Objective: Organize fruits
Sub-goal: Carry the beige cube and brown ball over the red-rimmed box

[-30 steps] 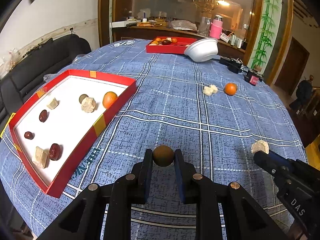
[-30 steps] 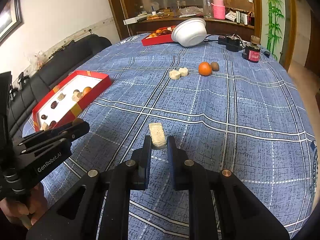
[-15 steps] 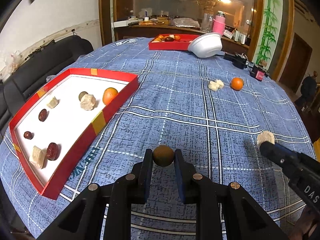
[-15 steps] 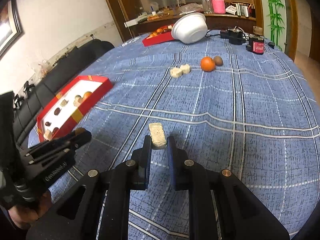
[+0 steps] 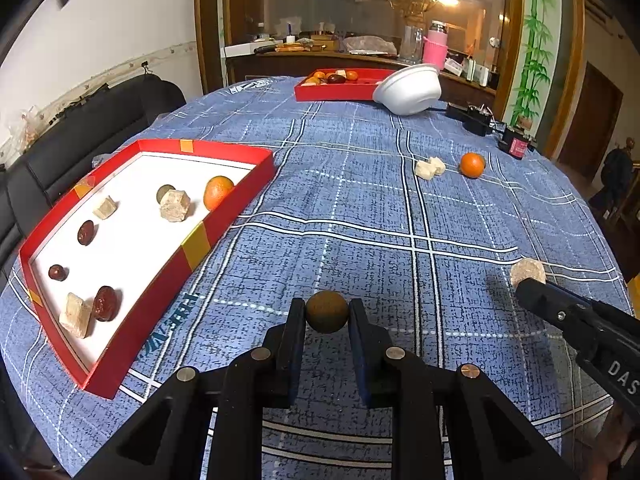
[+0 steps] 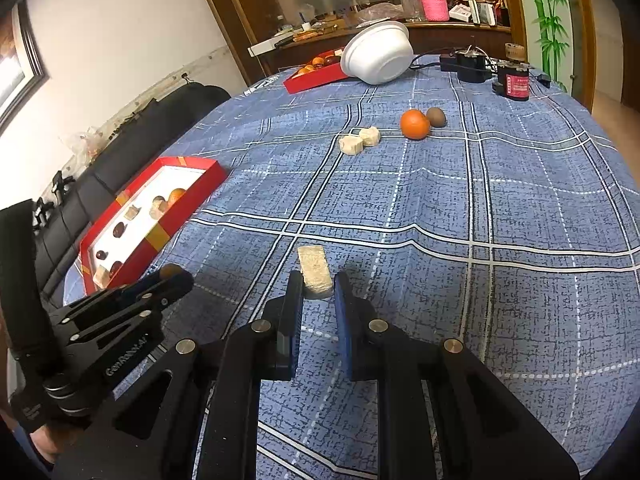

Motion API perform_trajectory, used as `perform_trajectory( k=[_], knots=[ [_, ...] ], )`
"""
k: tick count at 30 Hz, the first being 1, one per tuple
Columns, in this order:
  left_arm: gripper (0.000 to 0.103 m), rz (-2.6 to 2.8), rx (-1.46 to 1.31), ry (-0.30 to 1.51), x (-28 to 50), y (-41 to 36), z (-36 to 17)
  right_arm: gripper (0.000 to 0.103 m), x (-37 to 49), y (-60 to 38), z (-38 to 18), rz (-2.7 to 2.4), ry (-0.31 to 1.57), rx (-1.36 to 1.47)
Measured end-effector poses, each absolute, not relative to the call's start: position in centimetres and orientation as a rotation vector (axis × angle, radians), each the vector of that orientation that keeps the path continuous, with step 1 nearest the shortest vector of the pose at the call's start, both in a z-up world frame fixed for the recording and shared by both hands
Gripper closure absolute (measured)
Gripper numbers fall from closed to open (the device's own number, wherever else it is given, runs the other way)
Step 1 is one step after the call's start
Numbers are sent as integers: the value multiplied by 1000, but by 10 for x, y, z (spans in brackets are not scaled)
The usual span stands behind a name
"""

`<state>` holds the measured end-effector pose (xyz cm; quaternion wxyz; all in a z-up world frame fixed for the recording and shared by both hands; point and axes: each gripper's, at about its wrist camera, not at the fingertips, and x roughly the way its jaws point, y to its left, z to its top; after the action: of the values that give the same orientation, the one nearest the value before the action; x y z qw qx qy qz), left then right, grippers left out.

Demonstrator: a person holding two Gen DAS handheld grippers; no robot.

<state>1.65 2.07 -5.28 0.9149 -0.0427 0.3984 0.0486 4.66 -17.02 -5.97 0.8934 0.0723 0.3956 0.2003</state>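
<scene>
The left gripper (image 5: 327, 312) clamps a brown round fruit (image 5: 327, 311); the right gripper (image 6: 317, 280) pinches a beige cube (image 6: 315, 270). Both hang above the tablecloth (image 5: 400, 208). The red tray (image 5: 224, 228) holds 8 pieces (4 remain outside).

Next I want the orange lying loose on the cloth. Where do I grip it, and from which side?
Take the orange across its middle, coming from above. It is round, so any width fits. Set the fingers on its near and far sides: the brown fruit sits close on its right, the cubes lie to its left.
</scene>
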Motion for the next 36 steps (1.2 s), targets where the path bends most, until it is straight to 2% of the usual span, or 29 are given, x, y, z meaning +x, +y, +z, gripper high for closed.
perform_trajectory(
  k=[21,36],
  knots=[
    [83,191,-211,724,-20,92,-21,89,30,-104,-17,473,767,-19],
    [83,281,-264,757,-27,127,-32,89,20,-61,-17,564,776,-82]
  ],
)
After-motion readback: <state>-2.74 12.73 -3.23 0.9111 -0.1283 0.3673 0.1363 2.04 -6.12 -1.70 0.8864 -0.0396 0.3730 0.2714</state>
